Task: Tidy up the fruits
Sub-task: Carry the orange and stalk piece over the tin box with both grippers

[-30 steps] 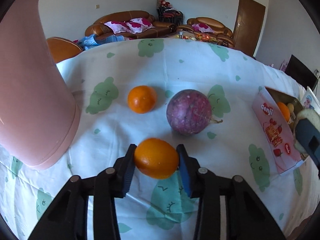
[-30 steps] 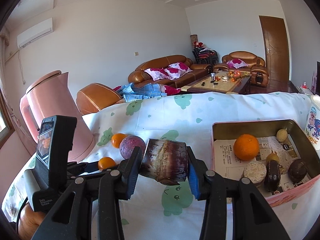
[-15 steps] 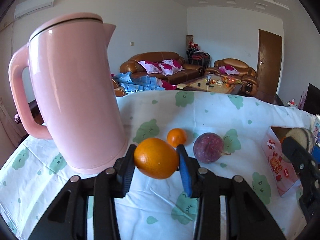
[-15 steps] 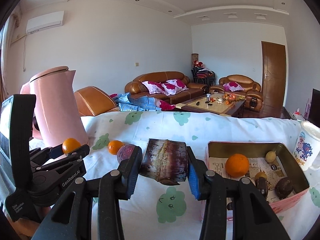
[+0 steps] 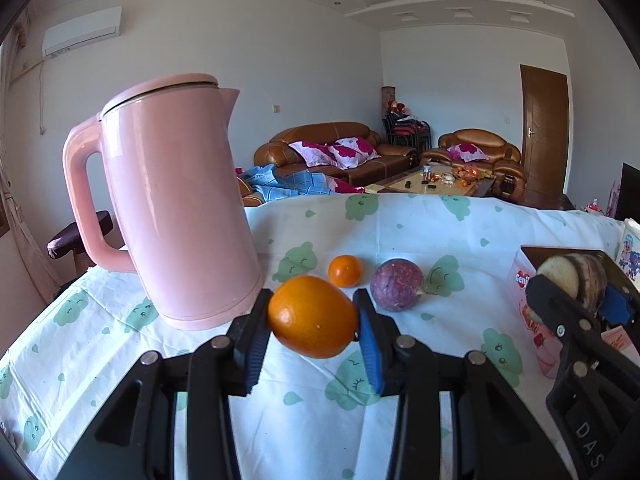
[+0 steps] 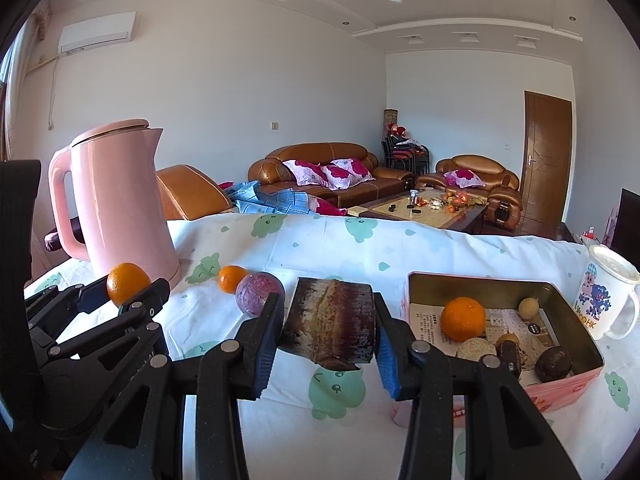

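Note:
My left gripper (image 5: 313, 334) is shut on an orange (image 5: 312, 317), held above the cloth in front of the pink kettle (image 5: 176, 204); the right wrist view shows that gripper (image 6: 124, 292) with its orange (image 6: 127, 278) at the left. My right gripper (image 6: 326, 340) is shut on a dark purple sugarcane piece (image 6: 330, 326); this piece (image 5: 576, 280) also appears at the right edge of the left wrist view, near the tin. A small orange (image 5: 345, 271) and a purple passion fruit (image 5: 396, 285) lie on the tablecloth. The open tin box (image 6: 472, 284) holds an orange (image 6: 462, 319) and several small fruits.
A cartoon mug (image 6: 604, 300) stands right of the tin. The pink kettle (image 6: 116, 216) stands at the table's left. The table wears a white cloth with green prints (image 6: 360, 248). Sofas and a coffee table lie beyond its far edge.
My left gripper lifted the orange off the cloth and tilted up, bringing the whole kettle and the room into view. The right gripper drifted slightly with the sugarcane and rolled a little.

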{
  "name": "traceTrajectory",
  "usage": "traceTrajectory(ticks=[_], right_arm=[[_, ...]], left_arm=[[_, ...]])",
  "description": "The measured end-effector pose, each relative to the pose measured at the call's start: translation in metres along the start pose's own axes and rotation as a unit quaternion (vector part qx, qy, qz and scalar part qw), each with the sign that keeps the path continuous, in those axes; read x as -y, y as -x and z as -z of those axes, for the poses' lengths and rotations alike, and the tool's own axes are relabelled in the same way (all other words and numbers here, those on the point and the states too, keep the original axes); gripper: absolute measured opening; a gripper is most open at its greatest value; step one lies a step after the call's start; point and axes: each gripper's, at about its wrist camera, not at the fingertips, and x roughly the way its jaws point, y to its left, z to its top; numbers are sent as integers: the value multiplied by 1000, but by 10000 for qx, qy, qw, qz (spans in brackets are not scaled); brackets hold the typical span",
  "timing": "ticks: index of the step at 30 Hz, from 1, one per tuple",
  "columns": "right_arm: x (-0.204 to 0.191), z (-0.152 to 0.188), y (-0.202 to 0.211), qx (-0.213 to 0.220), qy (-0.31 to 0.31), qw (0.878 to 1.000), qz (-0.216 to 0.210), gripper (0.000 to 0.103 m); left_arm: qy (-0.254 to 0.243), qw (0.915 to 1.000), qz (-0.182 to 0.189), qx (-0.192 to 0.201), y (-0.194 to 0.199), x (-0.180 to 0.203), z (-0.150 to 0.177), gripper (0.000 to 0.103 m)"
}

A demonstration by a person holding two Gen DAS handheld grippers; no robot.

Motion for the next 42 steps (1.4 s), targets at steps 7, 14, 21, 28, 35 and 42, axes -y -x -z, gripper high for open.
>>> traceTrajectory(ticks=[7, 14, 21, 28, 35, 42], right_arm=[[10, 6, 15, 29, 112, 9999, 65, 45], [26, 11, 31, 80, 201, 9997, 141, 45], [38, 13, 38, 97, 263, 9994, 191, 45], [54, 14, 42, 104, 229, 9993, 292, 45], [70, 15, 44, 106, 249, 9988, 397, 45], [87, 14, 44, 71, 151, 9984, 532, 45]], left_arm=[[7, 10000, -8, -16, 12, 7, 7, 42], [-11, 10000, 50, -57, 21, 17, 13, 42], [-79, 9998, 124, -105, 28, 32, 16, 42], [-145, 9996, 186, -138, 33, 45, 18, 42], [-196, 9992, 290, -169, 36, 60, 19, 42], [-240, 9986, 433, -207, 39, 73, 20, 42]])
